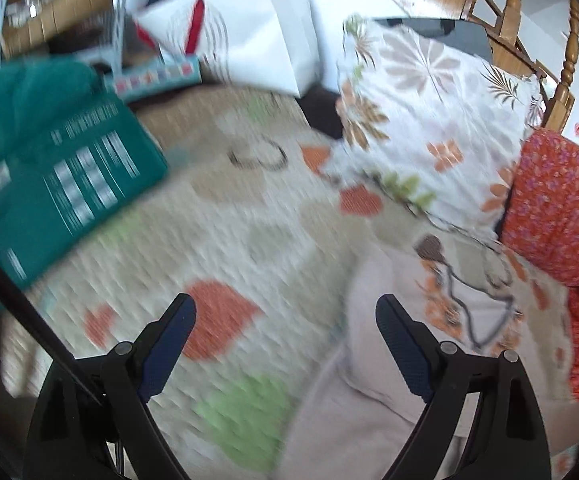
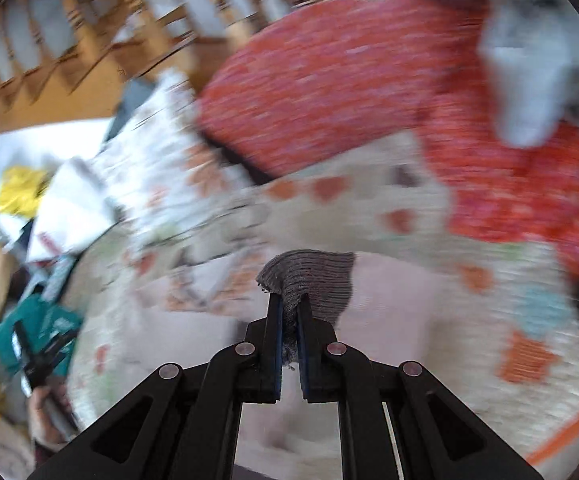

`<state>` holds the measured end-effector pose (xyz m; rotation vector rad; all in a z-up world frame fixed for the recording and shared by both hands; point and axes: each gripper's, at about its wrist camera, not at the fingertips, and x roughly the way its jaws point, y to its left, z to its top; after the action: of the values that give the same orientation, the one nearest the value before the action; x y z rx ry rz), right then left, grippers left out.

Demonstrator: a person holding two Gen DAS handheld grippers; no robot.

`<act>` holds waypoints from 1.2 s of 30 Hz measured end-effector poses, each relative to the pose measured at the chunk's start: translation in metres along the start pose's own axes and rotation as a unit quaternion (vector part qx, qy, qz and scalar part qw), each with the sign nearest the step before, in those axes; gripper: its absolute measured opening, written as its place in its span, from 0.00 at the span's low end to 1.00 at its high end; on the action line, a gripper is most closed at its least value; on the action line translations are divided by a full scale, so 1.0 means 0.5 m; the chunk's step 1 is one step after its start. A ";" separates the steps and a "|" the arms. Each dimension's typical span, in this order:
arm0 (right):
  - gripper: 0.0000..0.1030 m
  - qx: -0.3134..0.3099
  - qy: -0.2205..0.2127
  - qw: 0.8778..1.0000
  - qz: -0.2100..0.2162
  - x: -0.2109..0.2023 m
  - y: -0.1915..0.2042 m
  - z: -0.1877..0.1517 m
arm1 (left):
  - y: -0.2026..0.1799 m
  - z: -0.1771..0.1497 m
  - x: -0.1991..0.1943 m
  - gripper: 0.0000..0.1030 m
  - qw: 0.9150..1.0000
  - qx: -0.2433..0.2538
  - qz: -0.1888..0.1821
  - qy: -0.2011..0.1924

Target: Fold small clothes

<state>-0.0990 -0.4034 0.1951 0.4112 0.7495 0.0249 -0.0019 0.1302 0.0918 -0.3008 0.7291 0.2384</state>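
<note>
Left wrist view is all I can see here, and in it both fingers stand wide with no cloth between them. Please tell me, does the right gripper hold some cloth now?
Observer: Yes. The right gripper is shut on a grey knitted piece, pinched between its two fingers.
Operator: Is that piece part of the pale pink garment that I see at my lower right?
Observer: It looks so. The grey knit joins the pale pink garment like a cuff or a hem, but the picture is blurred.
Operator: Can the right camera see my gripper?
Observer: Yes, the left gripper shows small at its left edge, before the teal cloth, with a hand under it.
</note>
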 end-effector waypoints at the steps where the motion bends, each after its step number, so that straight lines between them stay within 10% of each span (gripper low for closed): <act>1: 0.06 -0.010 0.007 1.000 0.016 0.027 0.039 0.004 | 0.007 0.002 -0.002 0.88 1.000 0.005 0.010 -0.011; 18: 0.06 -0.111 0.196 0.962 0.153 0.573 0.521 -0.106 | 0.169 0.001 0.060 0.88 0.991 -0.115 0.045 0.042; 29: 0.08 -0.127 0.254 0.950 0.133 0.749 0.612 -0.176 | 0.139 0.012 0.077 0.88 0.993 -0.095 0.041 0.047; 36: 0.17 -0.083 0.283 0.935 0.197 0.771 0.596 -0.173 | 0.135 0.009 0.089 0.88 0.993 -0.087 0.056 0.054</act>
<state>0.1634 -0.0340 -0.0039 0.3897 1.2128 0.6019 0.0118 0.1995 0.0519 -0.4425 0.8346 0.3951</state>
